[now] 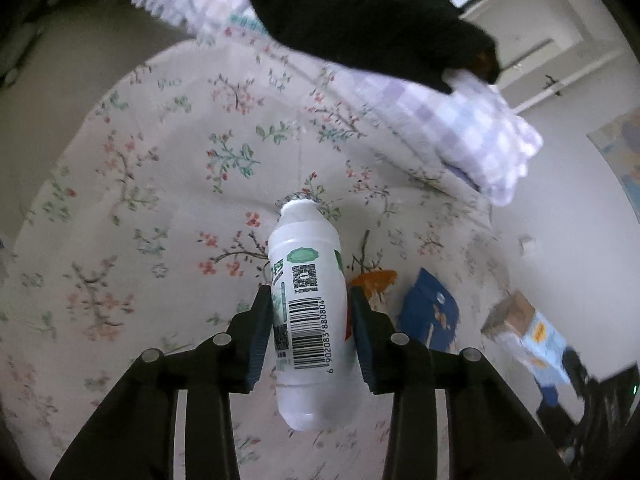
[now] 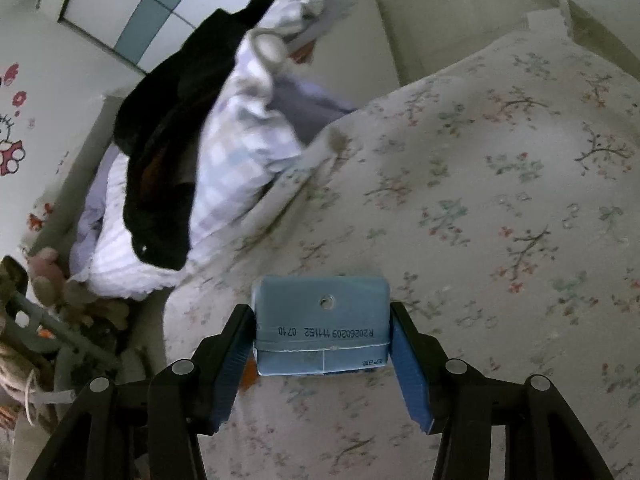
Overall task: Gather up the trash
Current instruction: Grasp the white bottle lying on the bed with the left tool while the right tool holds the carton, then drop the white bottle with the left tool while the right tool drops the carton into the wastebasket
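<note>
In the left wrist view my left gripper (image 1: 310, 300) is shut on a white plastic bottle (image 1: 308, 300) with a barcode and green print, held above the floral bed sheet (image 1: 160, 200). An orange scrap (image 1: 374, 280) and a blue wrapper (image 1: 428, 316) lie on the sheet just right of it. In the right wrist view my right gripper (image 2: 322, 320) is shut on a blue drink carton (image 2: 322, 322), its top with a small straw hole facing the camera, above the floral sheet (image 2: 480, 200).
A lilac checked quilt (image 1: 476, 136) and a black garment (image 1: 360, 16) are heaped at the bed's far side; both also show in the right wrist view (image 2: 240, 144). A cardboard box with blue packaging (image 1: 524, 332) sits past the bed's edge. Stuffed toys (image 2: 52, 276) lie beside the bed.
</note>
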`<action>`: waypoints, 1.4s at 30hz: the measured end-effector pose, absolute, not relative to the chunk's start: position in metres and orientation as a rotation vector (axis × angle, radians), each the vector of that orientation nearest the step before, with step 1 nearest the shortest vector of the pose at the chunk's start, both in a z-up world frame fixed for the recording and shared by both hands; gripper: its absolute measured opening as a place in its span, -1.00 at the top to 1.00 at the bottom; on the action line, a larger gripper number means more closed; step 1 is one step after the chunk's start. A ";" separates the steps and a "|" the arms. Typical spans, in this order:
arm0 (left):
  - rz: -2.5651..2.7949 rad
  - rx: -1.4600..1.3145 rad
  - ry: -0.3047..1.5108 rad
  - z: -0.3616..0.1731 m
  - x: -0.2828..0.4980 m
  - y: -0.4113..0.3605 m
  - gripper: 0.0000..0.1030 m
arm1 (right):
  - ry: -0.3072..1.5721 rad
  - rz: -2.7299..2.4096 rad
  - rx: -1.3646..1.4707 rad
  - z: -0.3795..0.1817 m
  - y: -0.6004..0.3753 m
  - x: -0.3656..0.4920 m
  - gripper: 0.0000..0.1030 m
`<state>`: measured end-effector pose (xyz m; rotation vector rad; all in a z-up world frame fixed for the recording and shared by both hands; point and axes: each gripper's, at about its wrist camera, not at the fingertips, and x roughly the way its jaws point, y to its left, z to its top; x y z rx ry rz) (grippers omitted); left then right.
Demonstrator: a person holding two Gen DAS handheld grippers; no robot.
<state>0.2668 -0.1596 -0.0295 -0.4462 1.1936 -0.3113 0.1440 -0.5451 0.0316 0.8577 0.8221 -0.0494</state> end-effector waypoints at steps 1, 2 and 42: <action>-0.325 -0.427 1.184 -0.026 0.263 -0.155 0.23 | 0.821 -0.045 0.850 0.034 -0.541 0.144 -0.13; -0.334 -0.407 1.178 -0.022 0.260 -0.152 0.23 | 0.821 -0.040 0.844 0.037 -0.536 0.144 -0.13; -0.079 -0.559 1.050 -0.036 0.169 0.157 0.23 | 1.022 0.352 0.565 0.040 -0.213 0.191 -0.13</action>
